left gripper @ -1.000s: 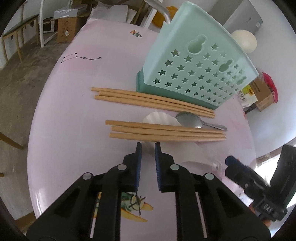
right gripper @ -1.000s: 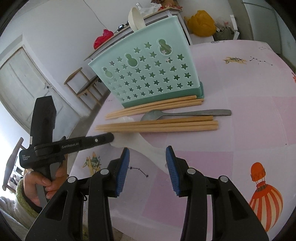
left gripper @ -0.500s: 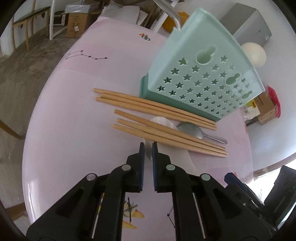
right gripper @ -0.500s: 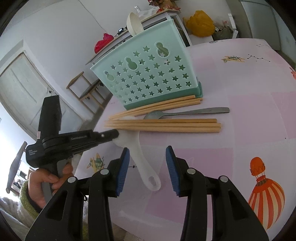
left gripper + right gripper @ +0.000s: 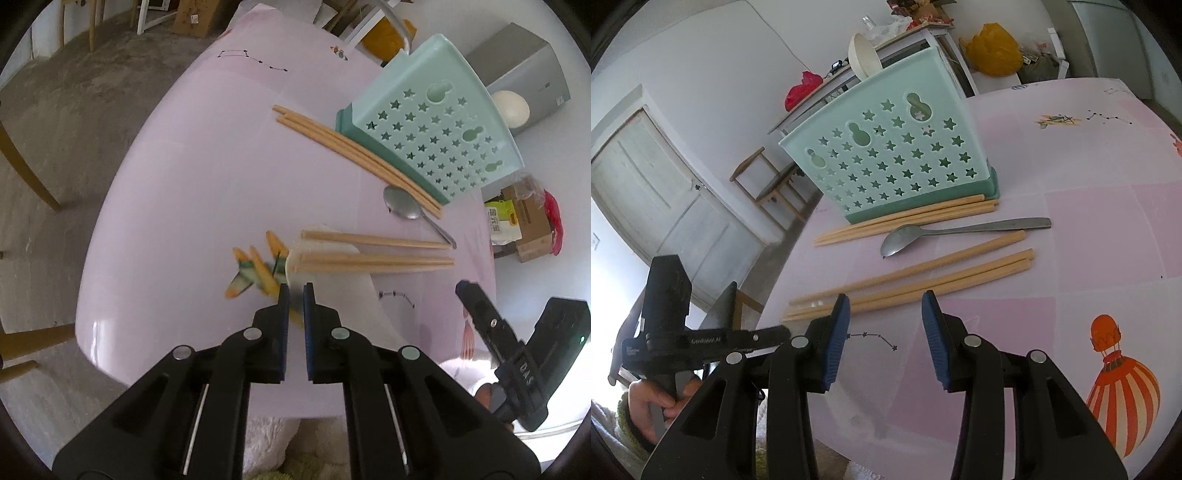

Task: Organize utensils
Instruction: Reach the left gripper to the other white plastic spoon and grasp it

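The left gripper is seen with jaws nearly closed on a white spoon, which extends toward 1 o'clock under three chopsticks. The right gripper is held with jaws wide apart and empty, those chopsticks lying at 12 o'clock on the worktop.

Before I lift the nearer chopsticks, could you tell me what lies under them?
The nearer chopsticks rest at one end on a white plastic spoon, which the left tongs pinch at its edge. The part directly beneath the sticks is hidden.
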